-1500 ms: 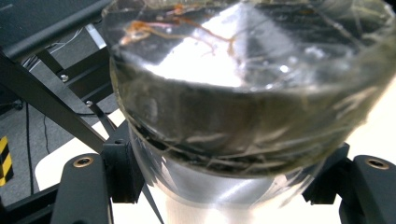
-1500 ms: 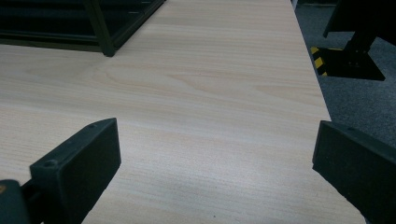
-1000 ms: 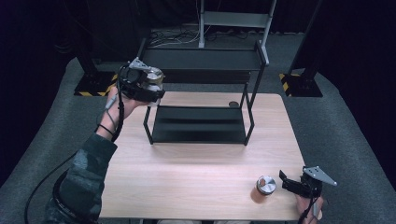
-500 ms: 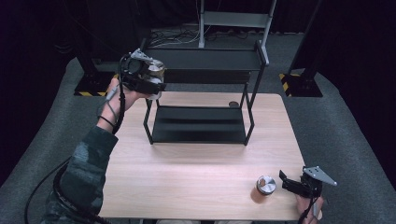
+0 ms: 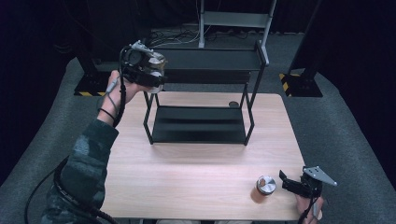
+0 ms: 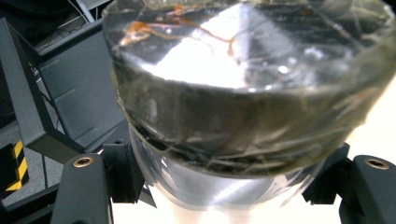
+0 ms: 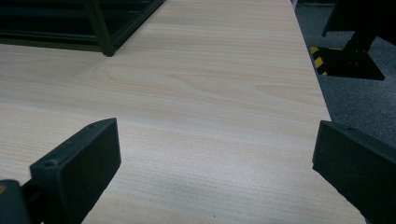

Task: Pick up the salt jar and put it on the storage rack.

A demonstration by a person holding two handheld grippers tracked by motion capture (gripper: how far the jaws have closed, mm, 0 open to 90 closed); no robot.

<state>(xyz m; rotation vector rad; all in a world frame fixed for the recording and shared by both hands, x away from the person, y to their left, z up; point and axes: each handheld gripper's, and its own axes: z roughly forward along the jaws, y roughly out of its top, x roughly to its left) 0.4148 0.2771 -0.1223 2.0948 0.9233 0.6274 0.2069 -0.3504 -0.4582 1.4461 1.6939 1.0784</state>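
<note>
My left gripper (image 5: 154, 71) is raised at the left end of the black rack's top shelf (image 5: 210, 60), shut on a clear glass jar (image 5: 158, 85). Seen close in the left gripper view, the jar (image 6: 243, 93) looms large; its silver lid end sits between the black fingers (image 6: 84, 191). A second jar (image 5: 265, 186) with a silver lid and brownish contents stands near the table's front right. Just right of it my right gripper (image 5: 294, 184) rests open, nothing between its fingers (image 7: 79, 163), only bare wood (image 7: 210, 70).
The two-level black rack (image 5: 201, 123) stands at the back middle of the wooden table (image 5: 196, 172). A small dark round thing (image 5: 233, 104) lies behind its lower shelf. Dark stands and striped bases surround the table on grey carpet.
My left hand has lifted the jar up and to the right, from beside the rack's left post to its top shelf corner. The right gripper has stayed put.
</note>
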